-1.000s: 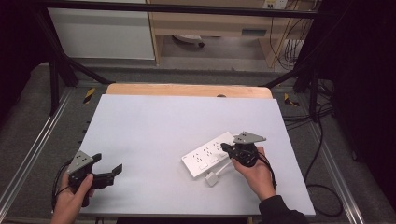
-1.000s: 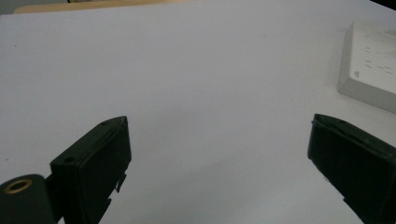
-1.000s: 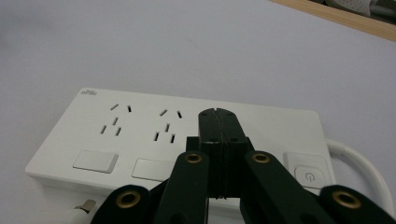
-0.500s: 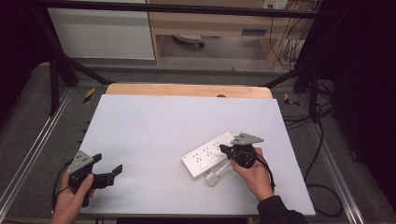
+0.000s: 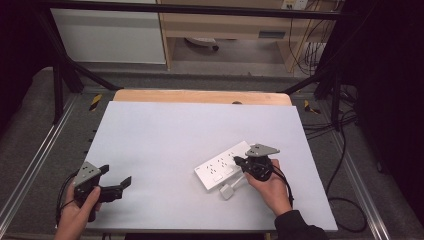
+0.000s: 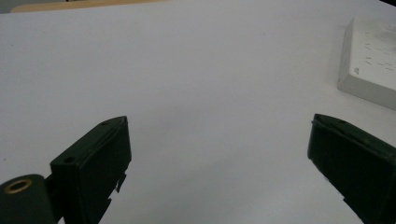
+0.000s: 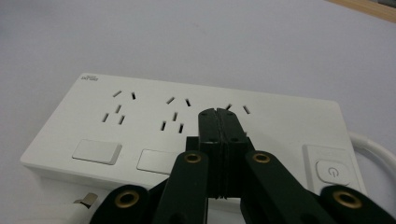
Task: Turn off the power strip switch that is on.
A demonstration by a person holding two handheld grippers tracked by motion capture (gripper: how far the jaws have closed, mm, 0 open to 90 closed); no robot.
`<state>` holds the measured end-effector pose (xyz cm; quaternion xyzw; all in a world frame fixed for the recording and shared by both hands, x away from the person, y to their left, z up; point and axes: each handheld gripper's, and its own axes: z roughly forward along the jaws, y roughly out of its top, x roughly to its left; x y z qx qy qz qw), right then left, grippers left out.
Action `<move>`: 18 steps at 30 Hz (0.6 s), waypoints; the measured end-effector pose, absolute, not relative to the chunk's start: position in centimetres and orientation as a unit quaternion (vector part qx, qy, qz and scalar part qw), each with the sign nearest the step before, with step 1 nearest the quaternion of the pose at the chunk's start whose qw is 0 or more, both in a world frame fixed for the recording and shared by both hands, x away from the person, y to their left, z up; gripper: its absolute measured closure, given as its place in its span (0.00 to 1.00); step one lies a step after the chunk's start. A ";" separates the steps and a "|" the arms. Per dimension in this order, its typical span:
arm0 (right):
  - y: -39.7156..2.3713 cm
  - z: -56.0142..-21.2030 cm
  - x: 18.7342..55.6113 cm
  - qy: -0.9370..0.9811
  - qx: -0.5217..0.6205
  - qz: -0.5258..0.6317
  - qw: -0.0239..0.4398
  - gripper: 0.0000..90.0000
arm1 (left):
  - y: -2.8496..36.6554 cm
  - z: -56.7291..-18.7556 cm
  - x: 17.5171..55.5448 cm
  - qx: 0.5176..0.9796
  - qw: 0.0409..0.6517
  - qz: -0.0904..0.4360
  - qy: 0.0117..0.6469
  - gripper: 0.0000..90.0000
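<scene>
Jaws closed and empty, right gripper (image 7: 218, 114) hovers over power strip (image 7: 140, 126); left gripper (image 6: 219, 154) gapes wide.

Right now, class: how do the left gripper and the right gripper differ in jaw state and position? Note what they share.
The left gripper has its jaws spread wide over bare table; the right gripper has its jaws shut together. The left gripper sits well away from the white power strip; the right gripper's tips are over it. Both are black, hand-held, and hold nothing.
</scene>
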<state>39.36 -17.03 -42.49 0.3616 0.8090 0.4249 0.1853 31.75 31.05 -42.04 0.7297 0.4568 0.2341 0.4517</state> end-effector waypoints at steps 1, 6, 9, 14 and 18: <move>-17.0 -42.6 39.4 0.810 0.360 0.423 0.187 1.00 | 31.1 -42.0 31.7 0.730 0.452 0.234 0.457 0.07; -17.0 -42.8 39.4 0.811 0.363 0.420 0.185 1.00 | 31.0 -42.1 31.8 0.731 0.450 0.234 0.455 0.07; -17.1 -42.9 39.4 0.812 0.363 0.419 0.185 0.99 | 31.0 -42.1 31.8 0.732 0.450 0.234 0.455 0.07; -17.0 -43.1 39.3 0.812 0.364 0.416 0.186 0.99 | 31.0 -42.1 31.8 0.734 0.448 0.235 0.453 0.07; -17.0 -43.2 39.3 0.813 0.364 0.416 0.184 1.00 | 30.9 -42.1 31.8 0.735 0.447 0.235 0.453 0.07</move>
